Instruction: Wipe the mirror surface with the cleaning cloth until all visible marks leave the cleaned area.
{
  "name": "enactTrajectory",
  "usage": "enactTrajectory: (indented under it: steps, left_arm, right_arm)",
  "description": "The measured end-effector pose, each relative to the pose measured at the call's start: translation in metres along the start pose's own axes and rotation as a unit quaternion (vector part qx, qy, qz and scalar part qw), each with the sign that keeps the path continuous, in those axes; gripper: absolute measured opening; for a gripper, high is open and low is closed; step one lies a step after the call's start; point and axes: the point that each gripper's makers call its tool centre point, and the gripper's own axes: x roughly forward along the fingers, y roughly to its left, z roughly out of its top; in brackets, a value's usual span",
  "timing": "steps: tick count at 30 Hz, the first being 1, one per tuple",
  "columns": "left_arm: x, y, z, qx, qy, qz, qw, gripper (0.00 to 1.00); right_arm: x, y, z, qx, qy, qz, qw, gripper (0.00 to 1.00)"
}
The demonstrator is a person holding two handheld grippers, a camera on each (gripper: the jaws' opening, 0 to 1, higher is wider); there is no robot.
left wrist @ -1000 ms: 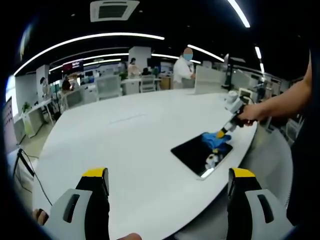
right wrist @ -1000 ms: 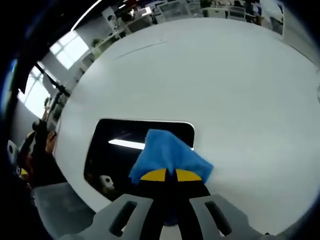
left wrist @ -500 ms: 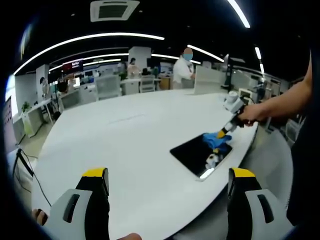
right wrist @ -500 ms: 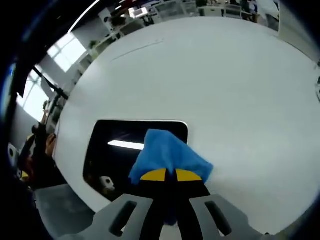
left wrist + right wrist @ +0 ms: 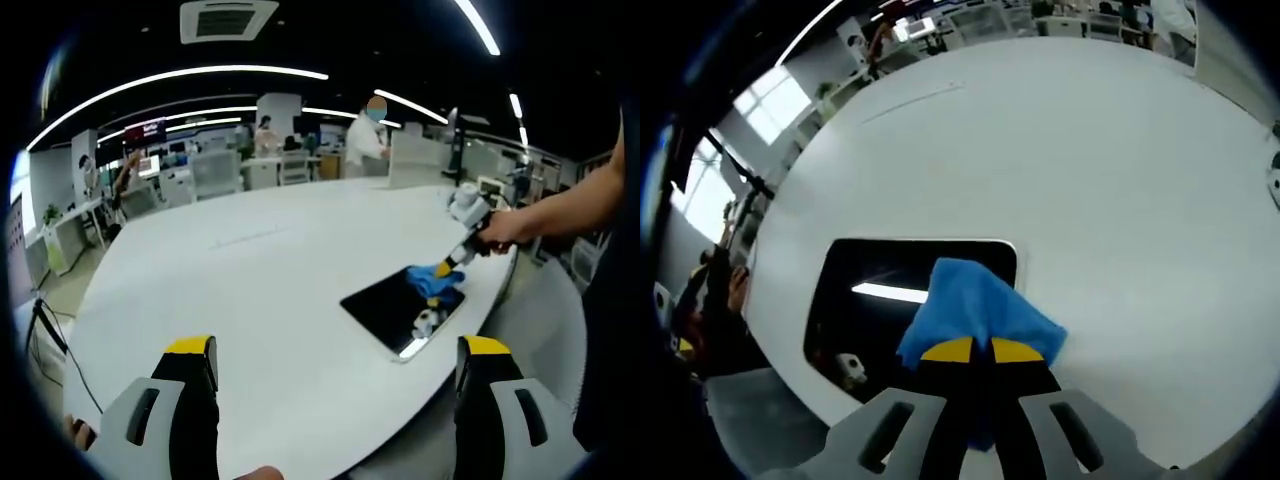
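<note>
A dark rectangular mirror lies flat near the edge of a white table; it reflects a ceiling light strip. My right gripper is shut on a blue cleaning cloth, which rests on the mirror's right part. In the left gripper view the mirror sits at the right of the table, with the blue cloth on its far end, held by the right gripper in a person's hand. My left gripper stands open, held back from the table, with nothing between its jaws.
The round white table stretches wide to the left and behind the mirror. Desks, chairs and several people stand in the office beyond. A person's arm reaches in from the right. A cable hangs at the left.
The cloth has slid only slightly over the mirror; the mirror sits a little lower-left in the right gripper view. My left gripper has stayed still.
</note>
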Motion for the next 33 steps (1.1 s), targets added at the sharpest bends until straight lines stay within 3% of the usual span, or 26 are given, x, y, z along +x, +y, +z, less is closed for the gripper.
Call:
enactTrajectory:
  steps: [33]
  left_arm:
    - [0.004,-0.002,-0.001,0.004,0.004,-0.007,1.0,1.0]
  right_arm:
    - [-0.009,0.006,-0.022,0.023,-0.01,0.01,0.9996,0.0]
